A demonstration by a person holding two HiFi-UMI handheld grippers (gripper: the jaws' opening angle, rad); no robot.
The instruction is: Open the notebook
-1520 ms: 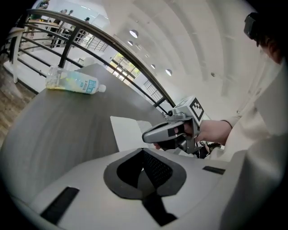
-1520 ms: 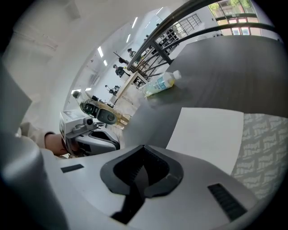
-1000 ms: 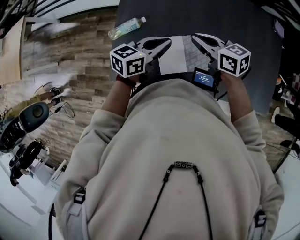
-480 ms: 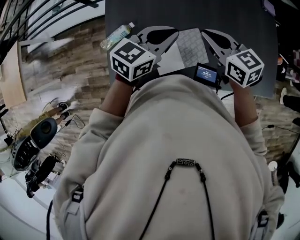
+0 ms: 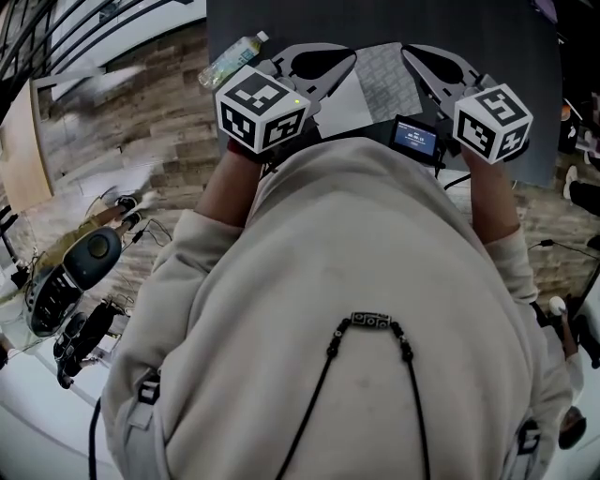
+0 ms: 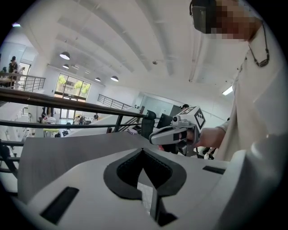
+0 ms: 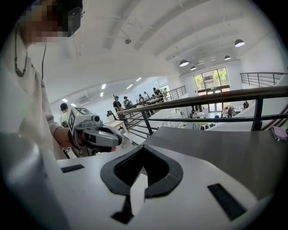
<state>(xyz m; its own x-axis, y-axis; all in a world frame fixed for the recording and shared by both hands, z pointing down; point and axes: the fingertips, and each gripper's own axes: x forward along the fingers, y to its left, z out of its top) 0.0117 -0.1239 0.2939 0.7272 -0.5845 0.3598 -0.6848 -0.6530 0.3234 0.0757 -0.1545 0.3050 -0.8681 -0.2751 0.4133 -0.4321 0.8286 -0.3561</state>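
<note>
The notebook lies closed on the dark table, showing a grey patterned cover with a white part at its left. My left gripper hovers over its left side and my right gripper over its right side. Both are shut, tips together, holding nothing. In the left gripper view the shut jaws point across the grey tabletop, with the right gripper beside them. The right gripper view shows its shut jaws and the left gripper. My torso hides the notebook's near edge.
A clear plastic water bottle lies at the table's left edge. A small black device with a lit screen sits by my right hand. Wooden floor and camera gear lie to the left. Railings run beyond the table.
Both grippers have shifted slightly forward over the table and a little apart, so more of the notebook shows between them. Both stayed shut.
</note>
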